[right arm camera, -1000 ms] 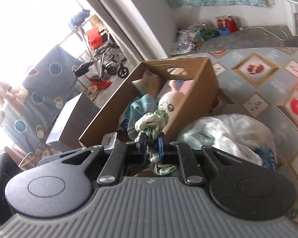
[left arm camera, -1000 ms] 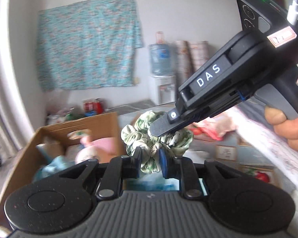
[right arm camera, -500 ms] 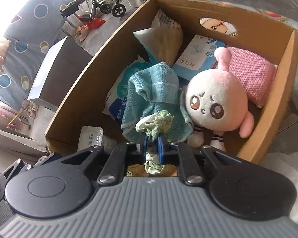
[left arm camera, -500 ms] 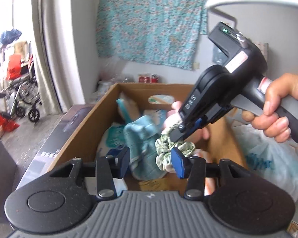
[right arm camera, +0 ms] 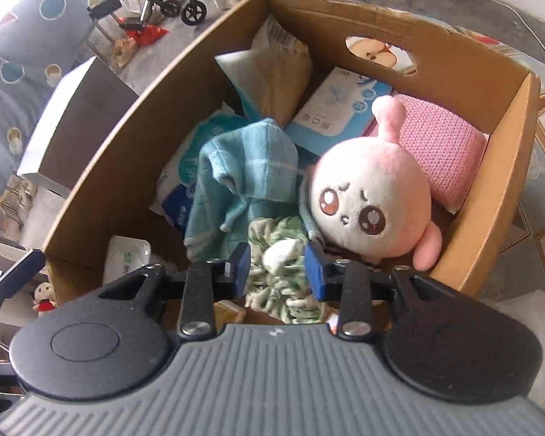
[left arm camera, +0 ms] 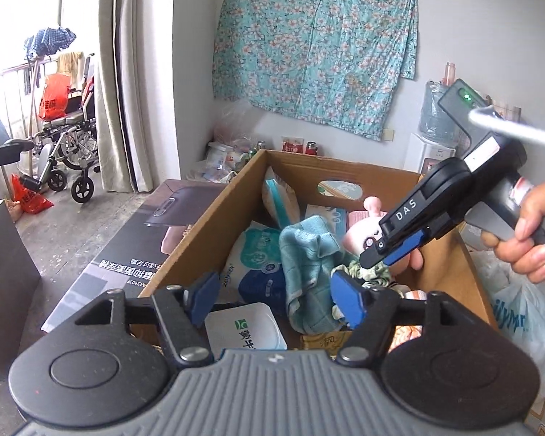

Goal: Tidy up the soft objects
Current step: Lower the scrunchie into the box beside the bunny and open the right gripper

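An open cardboard box (right arm camera: 505, 196) holds a pink and white plush (right arm camera: 370, 203), a teal cloth (right arm camera: 243, 178), a pink knitted piece (right arm camera: 443, 152) and packs of tissues. My right gripper (right arm camera: 278, 267) points down into the box. Its jaws are opening, and the green and white scrunchie (right arm camera: 283, 290) lies loose between them on the pile beside the plush. From the left wrist, the right gripper (left arm camera: 381, 258) hangs over the scrunchie (left arm camera: 367, 272), a hand on its grip. My left gripper (left arm camera: 274, 296) hovers at the box's (left arm camera: 207, 218) near end, jaws opening with nothing between them.
A flat black printed carton (left arm camera: 134, 254) lies along the box's left side. A white plastic bag (left arm camera: 519, 319) sits to the right of the box. A pack of wet wipes (left arm camera: 247, 323) lies in the near corner. A wheelchair (left arm camera: 65, 152) stands by the curtain.
Both grippers carried the scrunchie over to the box. The left let go first and spread wide. The right lowered it into the box and has parted its jaws around it.
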